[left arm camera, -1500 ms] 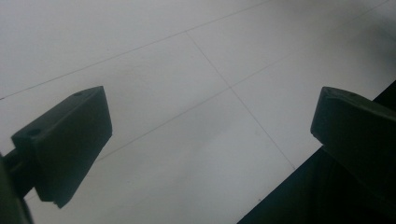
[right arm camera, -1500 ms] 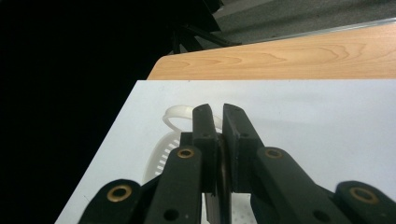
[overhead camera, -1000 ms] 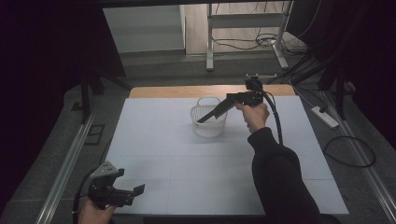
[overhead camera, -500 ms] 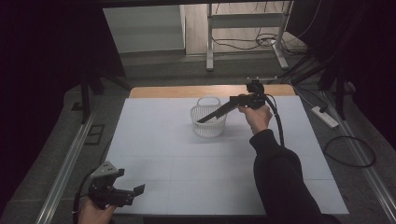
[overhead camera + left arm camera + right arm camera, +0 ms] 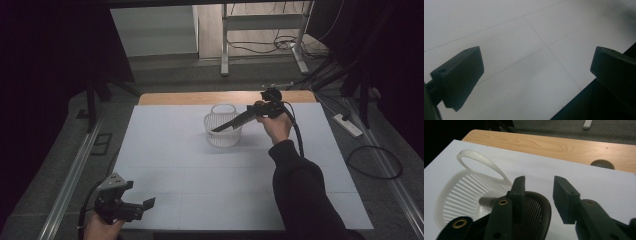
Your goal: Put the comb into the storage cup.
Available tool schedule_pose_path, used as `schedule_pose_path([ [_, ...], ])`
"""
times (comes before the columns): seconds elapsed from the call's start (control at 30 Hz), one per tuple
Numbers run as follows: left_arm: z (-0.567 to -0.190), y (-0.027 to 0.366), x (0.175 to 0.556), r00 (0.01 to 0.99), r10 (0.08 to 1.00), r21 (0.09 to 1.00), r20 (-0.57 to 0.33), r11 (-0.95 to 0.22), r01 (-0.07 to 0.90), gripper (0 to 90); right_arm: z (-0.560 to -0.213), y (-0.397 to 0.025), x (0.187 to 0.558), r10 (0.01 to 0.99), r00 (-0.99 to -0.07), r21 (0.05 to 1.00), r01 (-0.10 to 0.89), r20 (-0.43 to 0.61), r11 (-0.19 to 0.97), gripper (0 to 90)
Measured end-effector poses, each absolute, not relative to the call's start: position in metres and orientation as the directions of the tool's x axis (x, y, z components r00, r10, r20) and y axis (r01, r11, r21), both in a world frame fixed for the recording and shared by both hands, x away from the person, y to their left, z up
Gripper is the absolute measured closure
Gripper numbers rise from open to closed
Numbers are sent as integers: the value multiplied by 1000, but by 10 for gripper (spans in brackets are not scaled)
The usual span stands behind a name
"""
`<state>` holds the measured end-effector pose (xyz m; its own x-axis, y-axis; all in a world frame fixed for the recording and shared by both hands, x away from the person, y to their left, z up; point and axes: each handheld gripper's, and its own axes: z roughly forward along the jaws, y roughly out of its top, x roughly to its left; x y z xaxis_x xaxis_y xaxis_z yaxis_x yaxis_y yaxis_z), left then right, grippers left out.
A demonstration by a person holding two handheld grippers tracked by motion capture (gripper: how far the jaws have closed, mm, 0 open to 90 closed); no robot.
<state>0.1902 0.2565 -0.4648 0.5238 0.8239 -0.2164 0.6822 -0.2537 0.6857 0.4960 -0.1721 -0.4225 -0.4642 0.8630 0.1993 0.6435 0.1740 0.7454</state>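
Right tongs [image 5: 222,127] dipped lower into white basket [image 5: 223,131] — contents unclear.

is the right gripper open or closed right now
Open. In the right gripper view the right gripper shows a clear gap between its two black jaws, with nothing clamped, above the white basket.

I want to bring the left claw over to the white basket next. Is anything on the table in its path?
Nothing visible. The left claw is at the near left corner, the basket at far centre, with bare white table between. The right claw reaches over the basket from the right.
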Motion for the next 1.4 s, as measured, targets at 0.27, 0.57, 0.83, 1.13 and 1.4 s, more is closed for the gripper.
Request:
schedule_pose_path([
  [0.27,-465,257,191,524,823,683,-221,-253,685,0,-422,-171,496,869,-457,737,652,191,181,481],
  [0.57,-465,257,191,522,824,683,-221,-251,686,0,-421,-165,493,877,-464,728,644,127,235,261],
  [0.83,-465,258,191,513,828,683,-227,-241,690,0,-417,-164,490,869,-485,722,635,97,274,132],
  [1.13,-465,258,191,512,828,681,-230,-239,692,0,-414,-163,485,850,-524,701,626,55,341,76],
  [1.4,-465,258,191,511,828,683,-231,-236,691,0,-410,-161,477,835,-548,704,609,42,364,18],
])
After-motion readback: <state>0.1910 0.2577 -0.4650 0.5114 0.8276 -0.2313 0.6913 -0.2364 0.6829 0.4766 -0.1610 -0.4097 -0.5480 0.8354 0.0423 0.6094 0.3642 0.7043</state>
